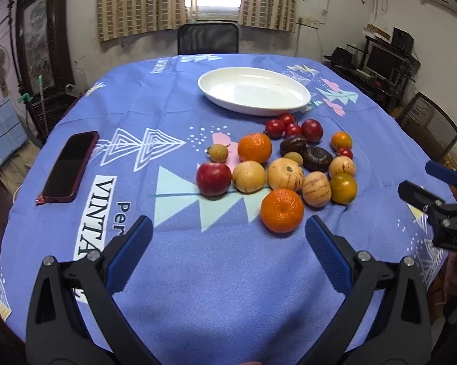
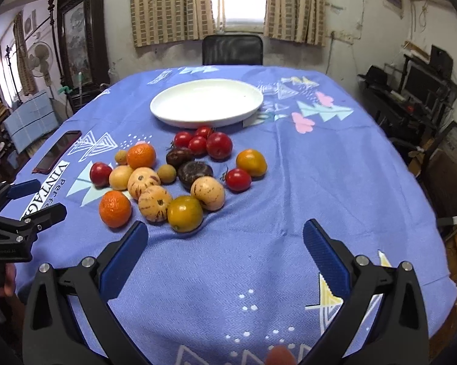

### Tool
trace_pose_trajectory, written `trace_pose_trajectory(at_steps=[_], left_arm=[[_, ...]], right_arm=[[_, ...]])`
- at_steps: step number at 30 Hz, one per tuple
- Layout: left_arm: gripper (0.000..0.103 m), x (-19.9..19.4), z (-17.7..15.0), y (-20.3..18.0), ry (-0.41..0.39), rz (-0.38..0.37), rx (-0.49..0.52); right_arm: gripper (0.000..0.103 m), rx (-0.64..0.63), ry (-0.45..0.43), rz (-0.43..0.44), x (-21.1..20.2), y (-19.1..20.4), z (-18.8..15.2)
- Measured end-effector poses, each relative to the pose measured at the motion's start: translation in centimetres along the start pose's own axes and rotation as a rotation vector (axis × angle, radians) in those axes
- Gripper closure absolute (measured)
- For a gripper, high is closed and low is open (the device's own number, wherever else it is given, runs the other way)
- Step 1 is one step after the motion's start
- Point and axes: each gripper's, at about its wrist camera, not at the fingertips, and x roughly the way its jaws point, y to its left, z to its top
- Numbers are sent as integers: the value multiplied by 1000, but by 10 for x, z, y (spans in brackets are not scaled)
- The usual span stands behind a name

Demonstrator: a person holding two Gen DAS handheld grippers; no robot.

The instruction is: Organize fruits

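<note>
Plate (image 2: pixel 207 103) holds nothing; the fruits (image 2: pixel 179 176) lie on the tabletop (image 2: pixel 319 182).
Your left gripper (image 1: pixel 228 237) and right gripper (image 2: pixel 225 237) both have fingers wide, gripping nothing.

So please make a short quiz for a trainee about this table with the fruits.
1. True or false: the white plate already holds fruit.
2. Which lies nearest the left tongs: A) phone B) orange C) chair?
3. Fill in: both the left and the right tongs are ____.

Key: 1 false, the plate holds nothing; 2 B; 3 open, holding nothing.
</note>
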Motion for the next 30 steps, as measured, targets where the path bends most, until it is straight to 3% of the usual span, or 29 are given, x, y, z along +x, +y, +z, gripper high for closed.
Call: trace_pose_trajectory(at_steps=[6,11,15,18,23,30], left_arm=[[2,16,-6,-1,10,-66,89],[2,25,-10,-8,-8,-126,144],[3,33,-7,-11,0,-191,135],[14,44,-5,-12,32,-220,125],[41,63,-3,-15,92,-267,114],[45,73,1,-22,122,-314,116]], right_arm=[[6,-38,15,83,13,5,-2],[30,-70,64,143,32,26,-2],[38,-12,111,172,52,27,0],[38,-6,119,156,59,27,2],[39,4,144,157,68,26,3],[43,24,167,175,83,25,6]])
